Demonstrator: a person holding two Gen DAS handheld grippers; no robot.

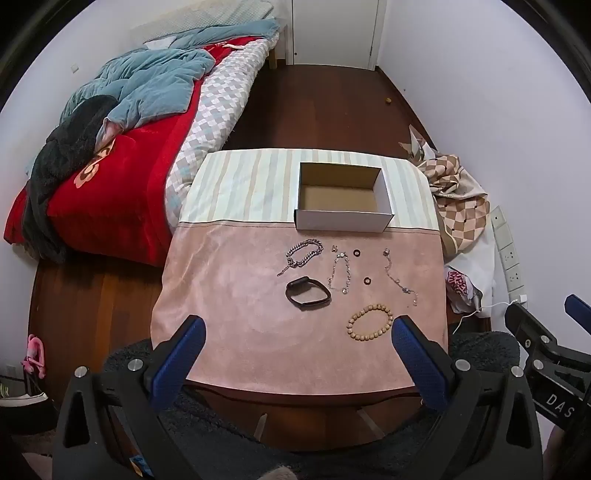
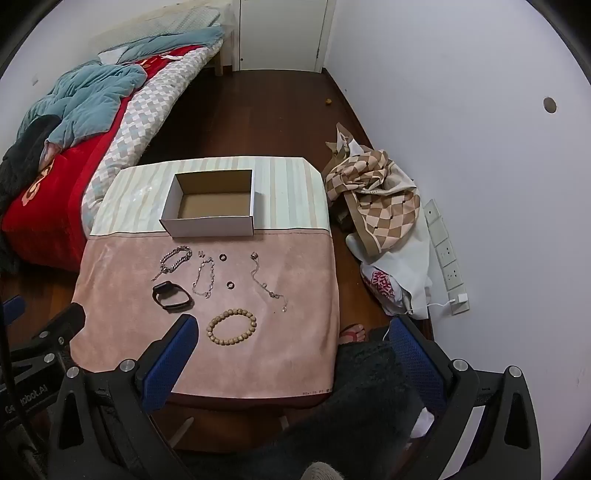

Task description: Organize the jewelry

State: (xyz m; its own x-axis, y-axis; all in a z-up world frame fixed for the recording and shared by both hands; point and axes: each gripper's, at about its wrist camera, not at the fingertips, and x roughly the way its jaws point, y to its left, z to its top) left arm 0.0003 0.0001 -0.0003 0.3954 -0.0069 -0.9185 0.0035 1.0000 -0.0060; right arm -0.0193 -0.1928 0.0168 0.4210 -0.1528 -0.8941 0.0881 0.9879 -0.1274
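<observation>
An open cardboard box stands empty at the back of the small table. In front of it on the pink cloth lie a chunky silver chain bracelet, a black wristband, a thin silver bracelet, another thin chain, two small dark rings and a wooden bead bracelet. My left gripper is open and empty above the table's near edge. My right gripper is open and empty, to the right.
A bed with red and blue bedding lies to the left. Checked fabric and bags are piled on the floor at the right by the wall sockets. A white door is at the back. Dark clothing fills the foreground.
</observation>
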